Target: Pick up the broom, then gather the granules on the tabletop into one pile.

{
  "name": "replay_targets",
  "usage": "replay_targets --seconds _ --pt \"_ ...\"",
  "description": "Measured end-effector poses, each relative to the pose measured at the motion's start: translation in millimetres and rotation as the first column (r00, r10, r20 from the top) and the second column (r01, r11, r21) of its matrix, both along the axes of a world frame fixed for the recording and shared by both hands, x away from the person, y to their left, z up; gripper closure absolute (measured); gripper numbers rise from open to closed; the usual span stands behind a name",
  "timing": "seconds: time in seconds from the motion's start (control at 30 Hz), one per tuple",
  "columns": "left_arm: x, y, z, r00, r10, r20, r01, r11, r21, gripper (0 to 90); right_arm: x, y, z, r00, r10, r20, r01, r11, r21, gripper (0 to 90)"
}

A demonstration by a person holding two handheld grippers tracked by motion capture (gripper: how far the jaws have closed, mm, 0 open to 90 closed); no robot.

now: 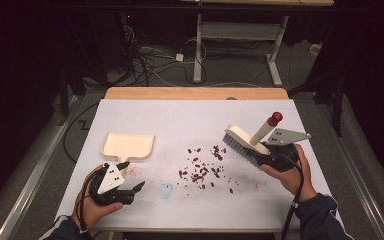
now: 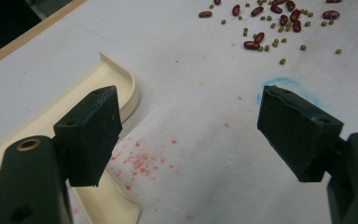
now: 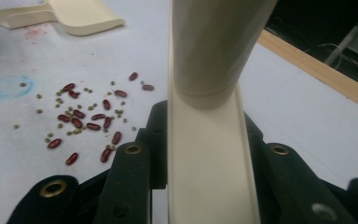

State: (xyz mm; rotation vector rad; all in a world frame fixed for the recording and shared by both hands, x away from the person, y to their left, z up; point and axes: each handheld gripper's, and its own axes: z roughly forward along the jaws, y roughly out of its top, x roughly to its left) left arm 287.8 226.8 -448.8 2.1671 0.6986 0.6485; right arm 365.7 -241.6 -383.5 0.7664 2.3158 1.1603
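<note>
Cream plastic brush (image 1: 246,140) with grey bristles and a red-tipped handle, pinched in our right gripper (image 1: 275,156).
We hold it lifted, just right of the scattered red and green beans (image 1: 202,167) on the white table (image 1: 180,120). Left of the beans, our left gripper (image 1: 130,177) hangs with jaws spread and empty, beside the cream plastic dustpan (image 1: 128,145), near its handle.
</note>
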Motion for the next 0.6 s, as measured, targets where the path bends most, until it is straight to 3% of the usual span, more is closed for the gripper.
replay_targets --seconds 0.17,0.37,0.5,0.57,0.6 --pt "1.6 -3.0 -1.9 0.9999 -0.007 -0.014 0.007 0.9999 0.013 20.8 7.7 -8.5 -6.3 0.9984 -0.057 0.004 0.057 0.998 -0.003 67.7" --pt "1.6 -4.9 -3.0 0.9995 -0.016 -0.028 0.016 0.9998 0.012 20.7 31.3 -10.2 -14.4 0.9868 -0.155 0.047 0.156 0.987 -0.034 67.8" --pt "5.0 -7.2 -3.8 0.9992 -0.020 -0.034 0.021 0.9995 0.023 20.7 51.3 -3.0 -19.0 0.9747 -0.207 0.085 0.214 0.973 -0.082 67.8" --pt "6.6 -8.0 -4.1 0.9992 -0.021 -0.035 0.021 0.9995 0.025 20.7 61.8 4.3 -24.6 0.9580 -0.256 0.130 0.272 0.954 -0.127 67.8" --pt "8.0 -9.1 -5.0 0.9989 -0.025 -0.039 0.026 0.9994 0.025 20.7 66.8 7.3 -28.1 0.9565 -0.265 0.123 0.280 0.951 -0.132 67.8"
